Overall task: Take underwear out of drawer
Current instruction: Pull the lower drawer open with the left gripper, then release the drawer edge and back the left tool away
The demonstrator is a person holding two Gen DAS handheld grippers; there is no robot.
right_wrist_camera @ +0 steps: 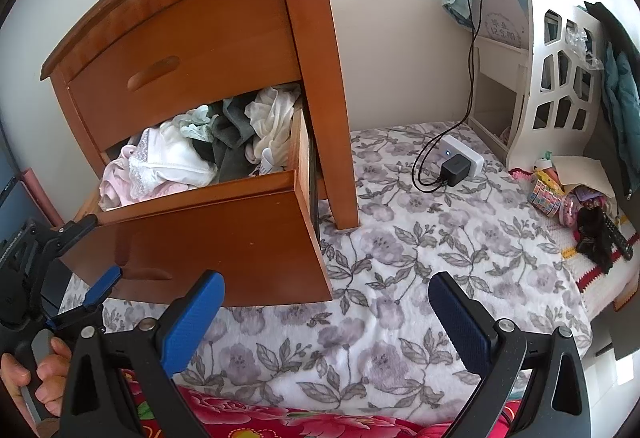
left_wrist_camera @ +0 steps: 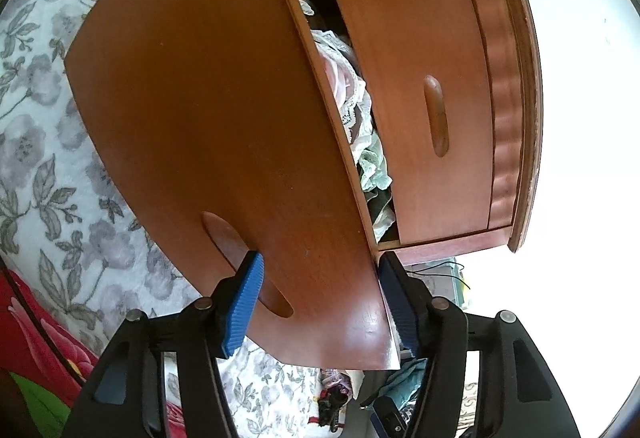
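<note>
While the underwear [right_wrist_camera: 176, 157] lies heaped in the pulled-out lower drawer [right_wrist_camera: 224, 234], lacy white, pink and mint pieces crumpled together, we judge the opening step is finishing. Our left gripper [left_wrist_camera: 320, 302] has its fingers clenched across the drawer's smooth curved wooden front, at the recessed handle [left_wrist_camera: 224, 234]. Our right gripper [right_wrist_camera: 324, 318] hangs with fingers released, holding nothing, over the floral bedspread [right_wrist_camera: 400, 258]. Next, it must reach up into the soft pile and pinch one piece.
</note>
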